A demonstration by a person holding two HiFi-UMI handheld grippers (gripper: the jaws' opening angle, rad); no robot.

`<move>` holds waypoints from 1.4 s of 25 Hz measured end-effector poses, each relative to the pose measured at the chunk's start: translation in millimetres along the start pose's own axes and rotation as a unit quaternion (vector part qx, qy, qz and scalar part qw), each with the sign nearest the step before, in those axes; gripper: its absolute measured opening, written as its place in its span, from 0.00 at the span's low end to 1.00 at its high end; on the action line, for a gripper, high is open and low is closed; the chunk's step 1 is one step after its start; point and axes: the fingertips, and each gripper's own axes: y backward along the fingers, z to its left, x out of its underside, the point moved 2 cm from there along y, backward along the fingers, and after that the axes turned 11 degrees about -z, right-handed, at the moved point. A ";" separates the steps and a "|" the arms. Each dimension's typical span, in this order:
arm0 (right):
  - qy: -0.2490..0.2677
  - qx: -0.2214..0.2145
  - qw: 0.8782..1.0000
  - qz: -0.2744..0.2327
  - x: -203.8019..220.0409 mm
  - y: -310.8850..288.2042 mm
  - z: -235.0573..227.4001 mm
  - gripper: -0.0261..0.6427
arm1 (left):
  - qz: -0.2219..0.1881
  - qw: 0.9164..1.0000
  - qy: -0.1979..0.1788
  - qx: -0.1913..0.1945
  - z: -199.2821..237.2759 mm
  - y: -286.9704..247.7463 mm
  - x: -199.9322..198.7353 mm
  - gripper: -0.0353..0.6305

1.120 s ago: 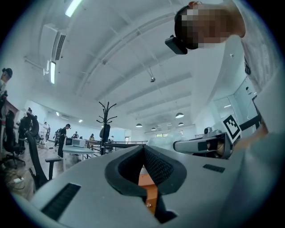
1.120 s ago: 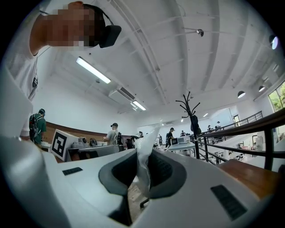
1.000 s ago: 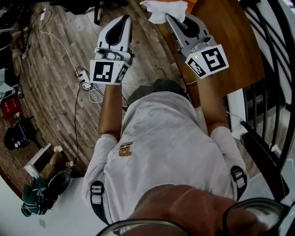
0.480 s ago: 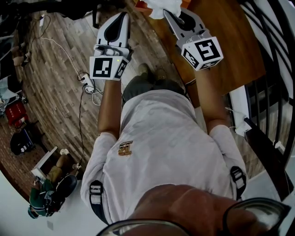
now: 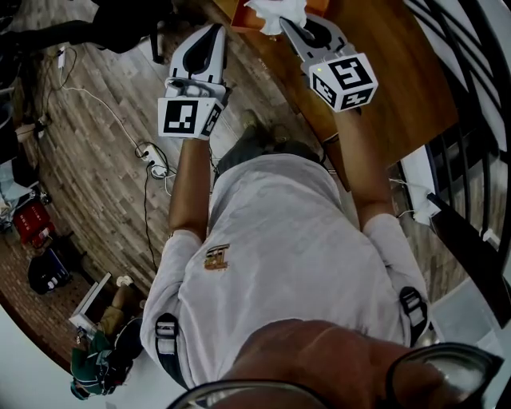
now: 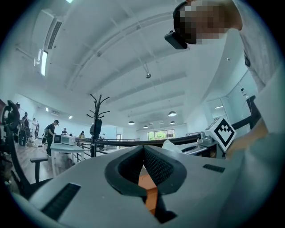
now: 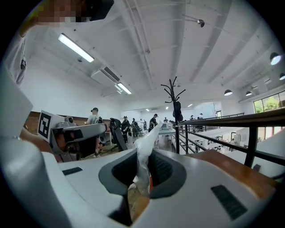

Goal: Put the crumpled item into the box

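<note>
A white crumpled item (image 5: 275, 11) hangs over the near edge of an orange box (image 5: 238, 8) at the top of the head view. My right gripper (image 5: 287, 24) is shut on it. In the right gripper view the thin white crumpled item (image 7: 144, 153) stands pinched between the two dark pads (image 7: 165, 171). My left gripper (image 5: 214, 32) is held over the wooden floor to the left of the table, shut, with nothing in it. In the left gripper view its jaws (image 6: 143, 153) meet, and orange shows behind them.
A brown wooden table (image 5: 391, 72) lies under the right gripper, with a black railing (image 5: 471, 120) on its right. Cables and a power strip (image 5: 148, 152) lie on the plank floor (image 5: 88, 160) at the left. A coat stand (image 7: 175, 111) and several people stand far off.
The right gripper has carried the white item farther away, up to the orange box's edge. The left gripper has kept its place. The head camera has shifted a little.
</note>
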 end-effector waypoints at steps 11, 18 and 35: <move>-0.015 0.060 0.993 0.096 49.7 -66.3 -14.7 0.14 | 0.002 0.999 0.025 0.049 64.4 -18.8 24.5 0.08; -0.017 0.084 0.982 0.170 93.8 -90.3 -29.7 0.14 | 0.002 0.996 0.043 0.076 92.3 -23.2 46.2 0.08; -0.049 0.078 0.944 0.316 166.2 -134.8 -65.2 0.14 | 0.013 0.994 0.052 0.095 134.7 -41.6 74.1 0.08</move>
